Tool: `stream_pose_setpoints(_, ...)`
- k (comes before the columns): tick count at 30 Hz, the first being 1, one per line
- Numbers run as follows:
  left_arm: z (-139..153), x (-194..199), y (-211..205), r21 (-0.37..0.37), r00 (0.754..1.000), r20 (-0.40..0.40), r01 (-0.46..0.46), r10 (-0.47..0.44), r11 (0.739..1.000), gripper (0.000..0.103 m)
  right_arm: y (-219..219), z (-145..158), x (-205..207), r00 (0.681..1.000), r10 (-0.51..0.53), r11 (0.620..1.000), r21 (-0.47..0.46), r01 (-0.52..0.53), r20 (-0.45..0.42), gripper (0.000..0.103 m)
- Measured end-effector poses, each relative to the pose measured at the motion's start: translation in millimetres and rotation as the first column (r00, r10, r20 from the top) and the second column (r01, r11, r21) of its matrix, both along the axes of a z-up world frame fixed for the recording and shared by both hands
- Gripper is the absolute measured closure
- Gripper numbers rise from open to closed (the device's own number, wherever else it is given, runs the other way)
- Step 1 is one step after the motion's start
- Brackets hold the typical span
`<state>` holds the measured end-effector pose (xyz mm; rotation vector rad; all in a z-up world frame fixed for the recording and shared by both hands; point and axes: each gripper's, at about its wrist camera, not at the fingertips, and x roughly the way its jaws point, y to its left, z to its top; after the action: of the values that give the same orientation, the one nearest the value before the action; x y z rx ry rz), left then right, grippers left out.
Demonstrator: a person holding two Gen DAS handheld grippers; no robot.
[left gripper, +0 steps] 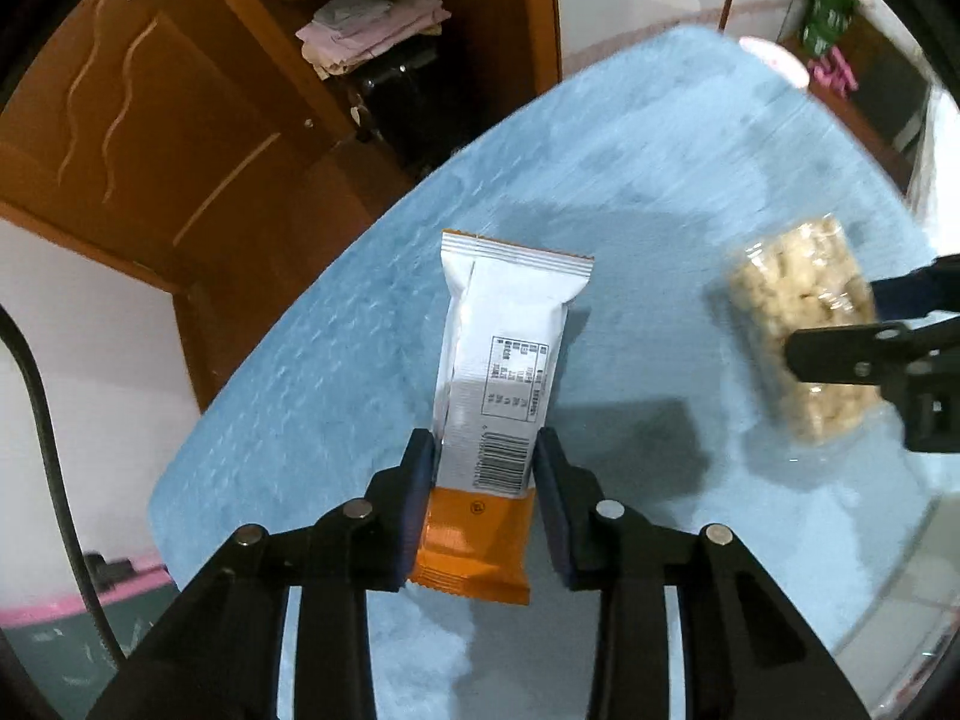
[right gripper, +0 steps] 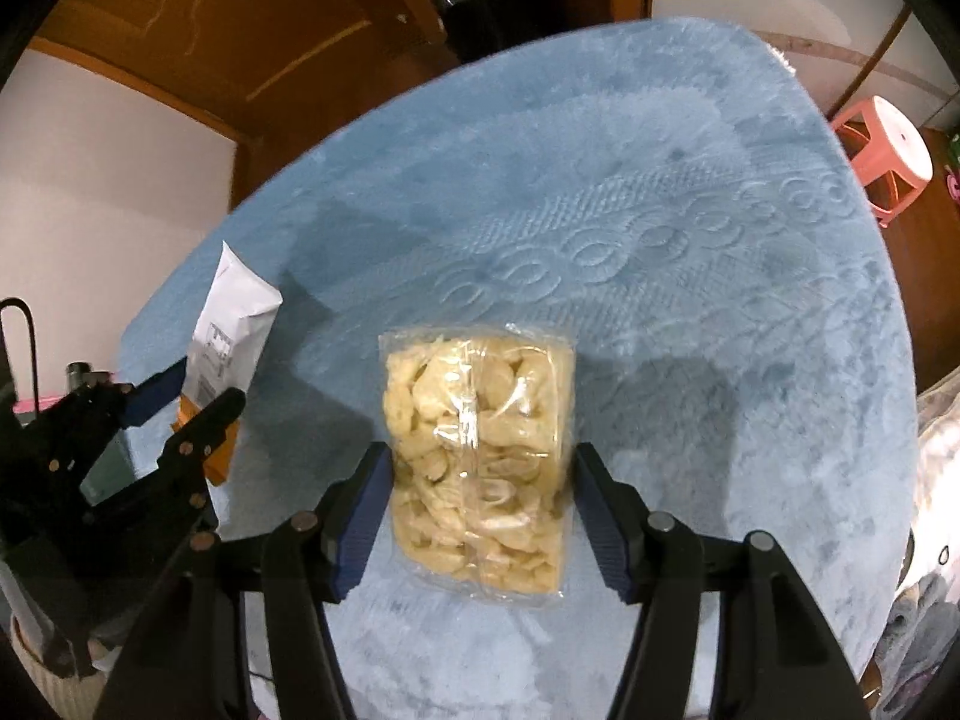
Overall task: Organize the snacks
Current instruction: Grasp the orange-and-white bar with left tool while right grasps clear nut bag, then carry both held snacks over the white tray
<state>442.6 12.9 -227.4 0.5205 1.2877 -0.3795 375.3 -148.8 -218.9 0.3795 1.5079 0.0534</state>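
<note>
L gripper [left gripper: 483,468] is clamping the orange-and-white snack bar wrapper [left gripper: 501,372] near its lower end, holding it above the blue fleece tabletop [left gripper: 630,180]. R gripper [right gripper: 477,498] is squeezing the clear bag of puffed snacks [right gripper: 477,462] mid-body. Both prob. light; film looks slippery, contents crushable, so a gentle pinch at the sides is best.

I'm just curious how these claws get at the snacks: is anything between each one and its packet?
Nothing visible is. The left gripper already has its fingers on either side of the white-and-orange wrapped snack bar, and the right gripper straddles the clear bag of pale puffed snacks. Around both packets only bare blue fuzzy tablecloth shows.
</note>
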Motion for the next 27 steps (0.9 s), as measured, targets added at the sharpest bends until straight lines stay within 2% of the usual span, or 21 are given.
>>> stream_pose_setpoints(4,45.4,-24.1,7.4,-0.084,0.998,-0.017,-0.053,0.052,0.995,0.071,-10.1,36.5,-25.0,0.998,0.015,0.999,0.051,-0.018,0.065,0.043)
stream_pose_setpoints(7,83.7,-45.0,12.7,-0.122,0.997,0.002,-0.072,0.073,0.990,0.071,-20.2,75.1,-53.8,0.991,0.024,0.994,0.105,-0.038,0.134,0.043)
stream_pose_setpoints(13,173.0,-134.8,11.4,-0.213,0.994,0.050,-0.086,0.099,0.973,0.071,-36.5,144.5,-118.4,0.962,0.038,0.981,0.172,-0.087,0.269,0.043)
stream_pose_setpoints(16,203.7,-187.8,12.0,-0.243,0.992,0.058,-0.098,0.116,0.965,0.071,-40.8,171.4,-158.9,0.944,0.037,0.977,0.186,-0.103,0.329,0.043)
stream_pose_setpoints(20,228.6,-246.3,6.3,-0.305,0.983,0.046,-0.154,0.176,0.940,0.071,-46.5,200.8,-208.3,0.918,0.048,0.966,0.215,-0.143,0.393,0.043)
stream_pose_setpoints(24,236.6,-295.0,2.2,-0.335,0.967,0.051,-0.219,0.249,0.917,0.071,-45.2,218.9,-249.8,0.879,0.124,0.967,0.143,-0.211,0.460,0.043)
stream_pose_setpoints(27,229.6,-321.7,2.5,-0.360,0.951,0.020,-0.281,0.309,0.890,0.071,-42.9,216.5,-269.5,0.859,0.172,0.964,0.097,-0.247,0.483,0.043)
